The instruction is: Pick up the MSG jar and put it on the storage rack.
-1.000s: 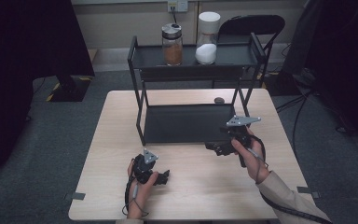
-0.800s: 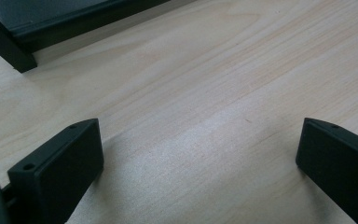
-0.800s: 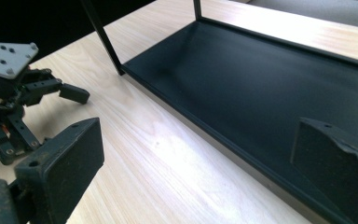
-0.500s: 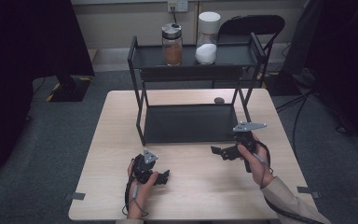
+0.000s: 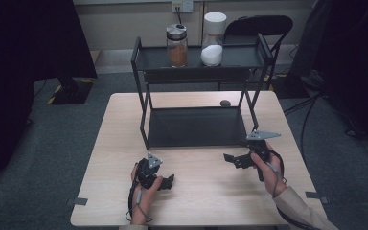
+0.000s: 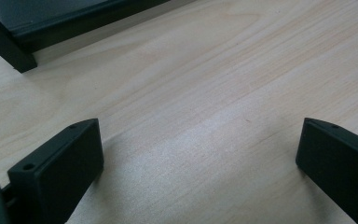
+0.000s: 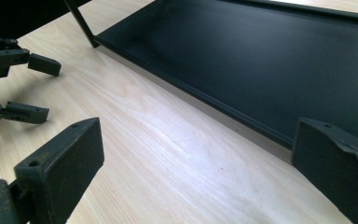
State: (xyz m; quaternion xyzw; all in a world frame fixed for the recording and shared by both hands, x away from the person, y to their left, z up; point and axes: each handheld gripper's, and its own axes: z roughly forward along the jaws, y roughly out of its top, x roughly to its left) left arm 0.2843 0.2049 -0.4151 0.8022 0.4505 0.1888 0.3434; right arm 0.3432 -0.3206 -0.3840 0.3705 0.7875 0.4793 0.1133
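Note:
A black two-tier rack (image 5: 146, 120) stands at the back of the pale wooden table (image 5: 201, 201). Its lower shelf (image 5: 196, 125) is bare. Two jars stand on the top shelf (image 5: 242, 56): one with brown contents (image 5: 177, 47), one with white contents (image 5: 213, 42). My left gripper (image 5: 170, 180) rests low over the table's front, jaws wide open on nothing (image 6: 198, 158). My right gripper (image 5: 229, 159) hovers in front of the rack's right half, pointing left, open and empty (image 7: 198, 158). The right gripper view shows the lower shelf (image 7: 270, 60) and the left gripper (image 7: 44, 89).
A small dark round object (image 5: 225, 102) lies on the table behind the rack. A black chair (image 5: 258, 24) stands beyond the table, and cables (image 5: 311, 110) run over the floor at the right. The rack's corner post (image 6: 4, 51) is near the left gripper.
My right gripper has drawn back from the rack's lower shelf toward the table's front. The left gripper has stayed where it was.

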